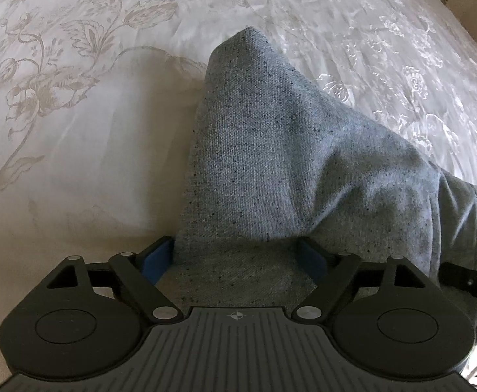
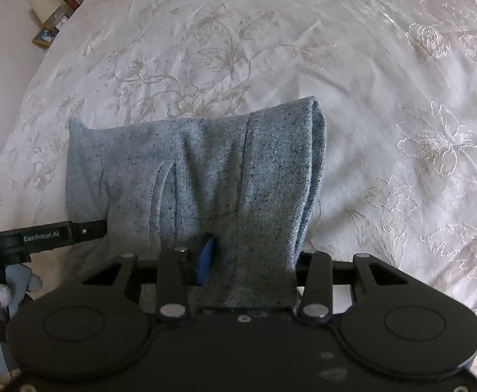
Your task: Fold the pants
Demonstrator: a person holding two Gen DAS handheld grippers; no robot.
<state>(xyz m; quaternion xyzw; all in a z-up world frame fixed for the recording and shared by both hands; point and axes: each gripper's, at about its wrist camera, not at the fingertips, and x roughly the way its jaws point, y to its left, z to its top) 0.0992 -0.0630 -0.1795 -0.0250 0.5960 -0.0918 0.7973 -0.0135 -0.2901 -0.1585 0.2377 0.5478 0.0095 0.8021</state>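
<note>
Now both grippers carry the grey pants (image 1: 271, 150) over the bed (image 1: 75, 130): left gripper (image 1: 238, 254) spread wide around cloth, right gripper (image 2: 254, 261) half closed, pinching it.

Both grippers are black plastic with two round discs, silver rivets on the link arms and blue pads. The left gripper (image 1: 240, 254) has a grey ribbed plate between its discs. Left of the right gripper (image 2: 250, 254), a black bar (image 2: 49, 236) reads "GenRobot.AI".
</note>
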